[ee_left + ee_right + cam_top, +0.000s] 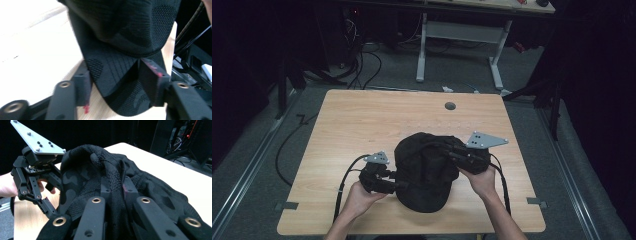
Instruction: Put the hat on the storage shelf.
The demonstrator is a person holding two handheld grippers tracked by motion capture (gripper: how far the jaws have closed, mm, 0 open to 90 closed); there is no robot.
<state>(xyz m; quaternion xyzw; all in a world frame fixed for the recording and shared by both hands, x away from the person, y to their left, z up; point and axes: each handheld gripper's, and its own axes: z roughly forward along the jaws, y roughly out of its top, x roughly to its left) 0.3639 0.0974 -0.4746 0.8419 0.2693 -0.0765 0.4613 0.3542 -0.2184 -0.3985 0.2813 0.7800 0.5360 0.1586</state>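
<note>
- Black knitted-mesh cap with a stiffened curved brim (424, 170) is lying on the pale wooden counter (362, 120), toward its near edge, between the two hand-held tools; seen from the high view, the brim is pointing to about 6 o'clock and the crown is bulging toward 12 o'clock.
- Right gripper (116, 188) is approaching from about 3 o'clock of the cap; its fingers are standing almost together, pinching a raised fold of crown fabric between the pads.
- Left gripper (113, 77) is coming in from about 9 o'clock; its fingers are standing part-way apart and straddling the brim edge, and the left gripper view is not showing clearly whether the pads are pressing on it yet.
- Handling judgement: the cap is looking light and soft; the crown is collapsing and bunching wherever it is being pinched, so a crown grip is likely lifting only a fold while the rest is sagging.
- The brim is appearing the stiffest part, holding its curve, and so is offering the surest place to take hold.
- The open mesh is giving the pads good friction; slipping is seeming unlikely, and breakage is no concern.
</note>
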